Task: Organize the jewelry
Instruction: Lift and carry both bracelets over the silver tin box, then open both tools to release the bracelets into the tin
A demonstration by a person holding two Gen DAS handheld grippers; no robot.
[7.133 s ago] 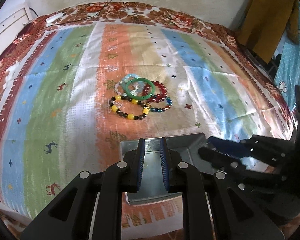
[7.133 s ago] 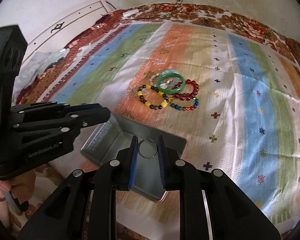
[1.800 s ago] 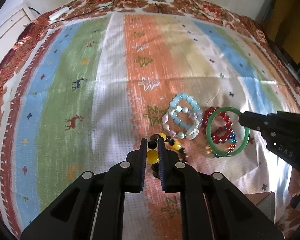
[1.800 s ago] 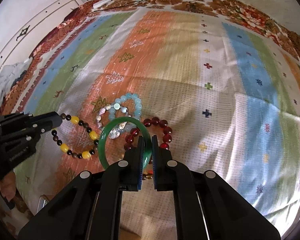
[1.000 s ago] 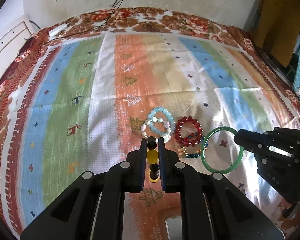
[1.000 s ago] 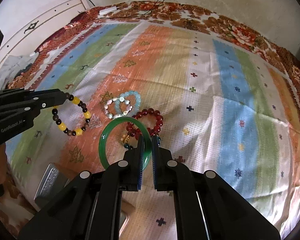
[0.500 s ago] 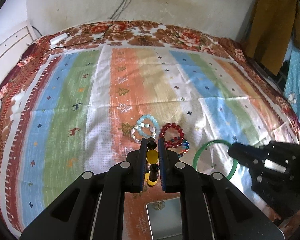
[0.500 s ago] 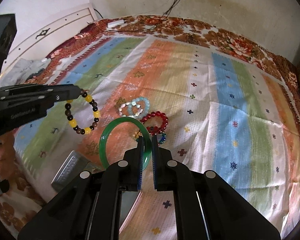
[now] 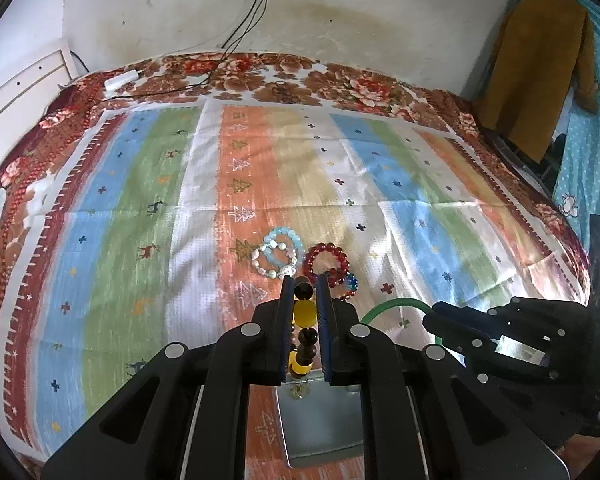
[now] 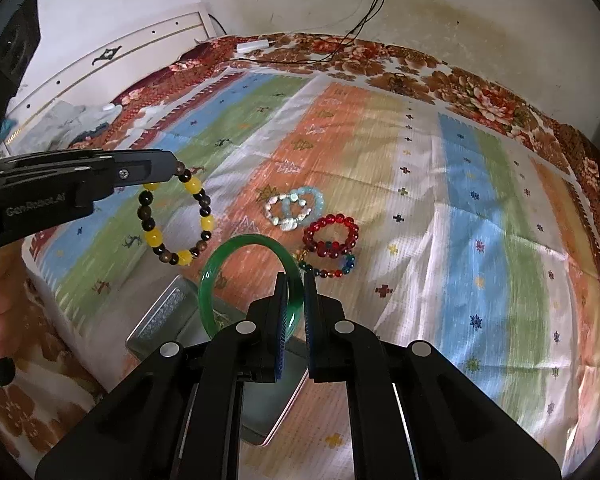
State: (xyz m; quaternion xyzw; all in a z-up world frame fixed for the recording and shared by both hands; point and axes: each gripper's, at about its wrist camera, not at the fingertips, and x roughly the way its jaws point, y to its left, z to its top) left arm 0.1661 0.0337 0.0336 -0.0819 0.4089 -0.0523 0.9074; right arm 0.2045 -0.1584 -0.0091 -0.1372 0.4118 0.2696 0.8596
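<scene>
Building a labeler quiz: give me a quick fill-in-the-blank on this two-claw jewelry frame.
1. The right claw grips a ____ bangle.
2. The left claw holds a bracelet of dark and ____ beads.
3. The red bead bracelet lies on the ____.
4. Below both claws sits a metal ____.

Missing: green; yellow; bedspread; tin

A bedroom in a home: a bed (image 9: 140, 208) fills the view, covered by a striped blanket (image 9: 400, 184) over a floral bedspread (image 9: 340, 80), with a white headboard (image 10: 132, 60) along one side. A stained plaster wall (image 9: 340, 12) carries a socket with plugged-in cables (image 9: 244, 20); a mustard garment (image 9: 540, 60) hangs nearby.
</scene>
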